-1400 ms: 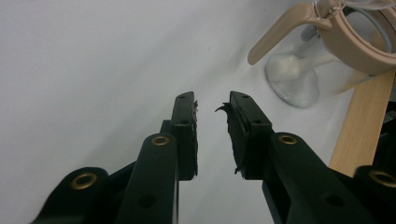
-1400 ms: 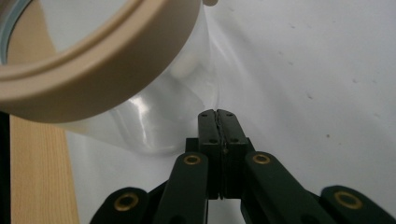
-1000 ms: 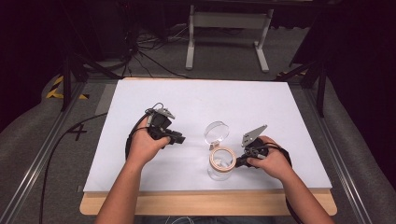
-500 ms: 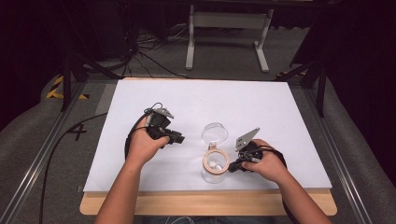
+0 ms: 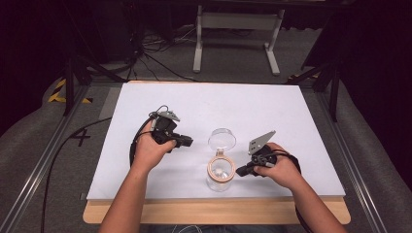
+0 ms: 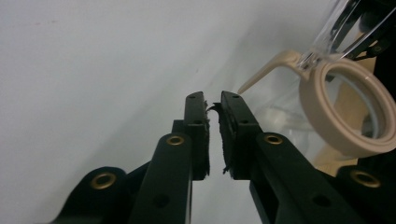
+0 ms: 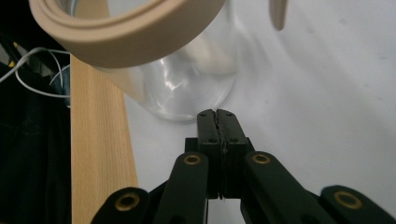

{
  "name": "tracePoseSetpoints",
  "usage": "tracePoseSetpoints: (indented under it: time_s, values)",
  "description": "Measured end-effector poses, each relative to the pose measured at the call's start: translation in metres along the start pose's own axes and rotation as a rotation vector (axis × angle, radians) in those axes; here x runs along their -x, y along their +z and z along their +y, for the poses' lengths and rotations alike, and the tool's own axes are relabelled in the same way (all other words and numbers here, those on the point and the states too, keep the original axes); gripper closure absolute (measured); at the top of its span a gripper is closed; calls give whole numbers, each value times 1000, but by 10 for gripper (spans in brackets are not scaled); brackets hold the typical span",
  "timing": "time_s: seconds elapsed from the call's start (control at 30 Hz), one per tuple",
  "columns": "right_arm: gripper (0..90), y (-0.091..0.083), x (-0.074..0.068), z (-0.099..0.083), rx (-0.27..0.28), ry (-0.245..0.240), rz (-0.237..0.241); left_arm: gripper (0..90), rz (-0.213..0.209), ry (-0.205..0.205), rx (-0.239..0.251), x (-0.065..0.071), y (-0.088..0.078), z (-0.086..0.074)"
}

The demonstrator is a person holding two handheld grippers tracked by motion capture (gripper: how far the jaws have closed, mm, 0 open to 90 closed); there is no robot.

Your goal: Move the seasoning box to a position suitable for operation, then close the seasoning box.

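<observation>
A clear glass jar [image 5: 219,182] with a tan rim ring [image 5: 221,167] stands near the front middle of the white sheet. Its clear hinged lid [image 5: 222,139] is tipped open toward the far side. My right gripper [image 5: 239,171] is shut with nothing in it, and its tips lie low beside the jar's right wall. In the right gripper view its jaws [image 7: 217,113] point at the jar's base [image 7: 187,88]. My left gripper [image 5: 187,142] hovers left of the jar. Its jaws [image 6: 212,96] have just been closing to a narrow gap with nothing between them. The rim ring [image 6: 345,107] sits to their right.
The white sheet [image 5: 272,111] covers a wooden tabletop whose bare front edge [image 5: 214,213] runs close to the jar. Metal rails [image 5: 43,160] flank the table. A grey stand [image 5: 238,22] and cables lie on the floor beyond the far edge.
My right hand has slid a little left and toward the near edge, closer to the jar's base. The left gripper's jaws have narrowed; that hand stayed put.
</observation>
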State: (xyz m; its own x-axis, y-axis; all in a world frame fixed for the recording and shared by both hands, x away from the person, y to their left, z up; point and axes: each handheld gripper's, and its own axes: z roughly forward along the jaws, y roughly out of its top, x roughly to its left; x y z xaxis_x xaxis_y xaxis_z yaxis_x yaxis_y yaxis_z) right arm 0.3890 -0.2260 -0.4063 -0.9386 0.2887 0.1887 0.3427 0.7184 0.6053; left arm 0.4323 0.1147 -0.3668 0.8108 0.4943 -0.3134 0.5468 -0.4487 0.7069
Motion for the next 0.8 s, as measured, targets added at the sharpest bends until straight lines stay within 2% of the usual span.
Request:
tracePoseSetpoints:
  time_s: [0.13, 0.33, 0.37, 0.5, 0.6, 0.7, 0.8]
  values:
    - [900, -14, -1, -1, 57, 13, -41, 890, 1, 17, 46, 7, -2, 6]
    - [900, -33, -9, 0, 158, 30, -80, 894, 2, 59, 91, 21, 1, 16]
    - [900, -35, -12, 1, 177, 36, -82, 892, 2, 71, 89, 23, 2, 18]
    - [900, -43, -23, 5, 291, 81, -77, 885, 4, 71, 98, 27, 5, 21]
    - [900, -44, -31, 10, 346, 72, -73, 879, 10, 76, 107, 31, 8, 21]
    - [900, -43, -38, 15, 401, 67, -67, 862, 39, 79, 111, 37, 11, 22]
    - [900, -38, -41, 17, 434, 68, -52, 874, 25, 93, 136, 42, 11, 24]
